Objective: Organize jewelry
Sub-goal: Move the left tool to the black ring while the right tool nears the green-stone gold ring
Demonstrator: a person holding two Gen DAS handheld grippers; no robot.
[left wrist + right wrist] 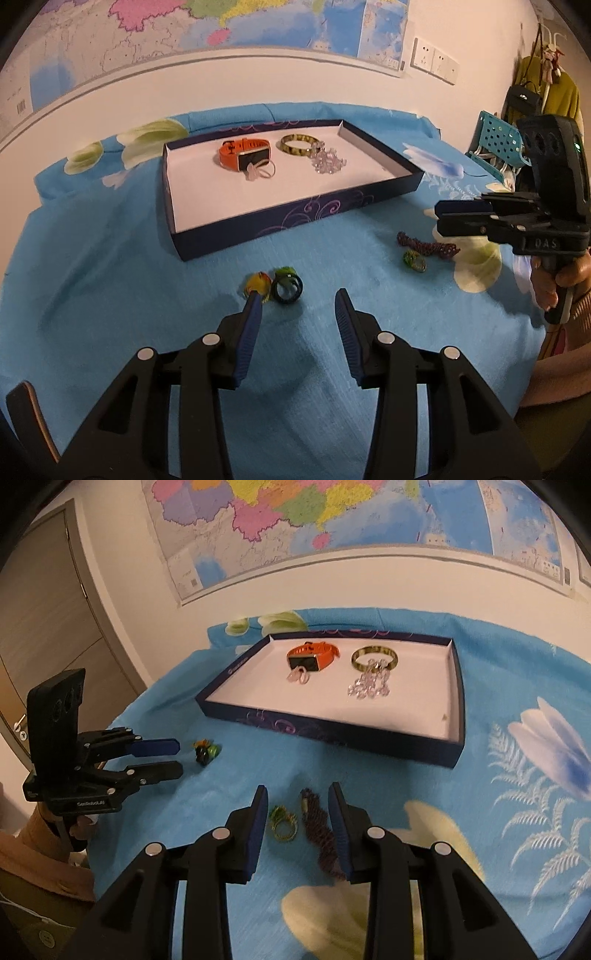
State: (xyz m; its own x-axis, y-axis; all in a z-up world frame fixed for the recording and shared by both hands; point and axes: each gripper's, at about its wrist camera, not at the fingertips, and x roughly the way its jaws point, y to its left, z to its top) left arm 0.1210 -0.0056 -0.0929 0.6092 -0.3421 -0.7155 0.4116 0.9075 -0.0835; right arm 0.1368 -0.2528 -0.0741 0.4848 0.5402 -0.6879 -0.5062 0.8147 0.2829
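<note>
My left gripper (pixel 299 295) stands parted with nothing between its pads. Just beyond its left fingertip, at about eleven o'clock, sit a yellow ring (pixel 257 283) and a dark ring with a green top (pixel 287 286), touching each other on the cloth.

My right gripper (pixel 297 794) is also parted and grips nothing. A gold ring with a green stone (pixel 282 821) lies between its fingers, near the left pad, and a purple beaded bracelet (pixel 320 836) lies stretched along the right pad; I cannot tell whether it touches.

Ahead at twelve o'clock is the dark blue tray (pixel 332 734) with a white floor. It holds an orange watch band (pixel 314 656), a mottled green bangle (pixel 373 658), a clear crystal bracelet (pixel 368 686) against the bangle, and a pale thin ring (pixel 300 676) by the watch.

Everything rests on a blue flowered cloth (pixel 110 266). Behind it is a white wall with a coloured map (pixel 314 513); a door (pixel 48 602) stands at nine o'clock in the right view, and a coat rack (pixel 546 77) at two o'clock in the left.
</note>
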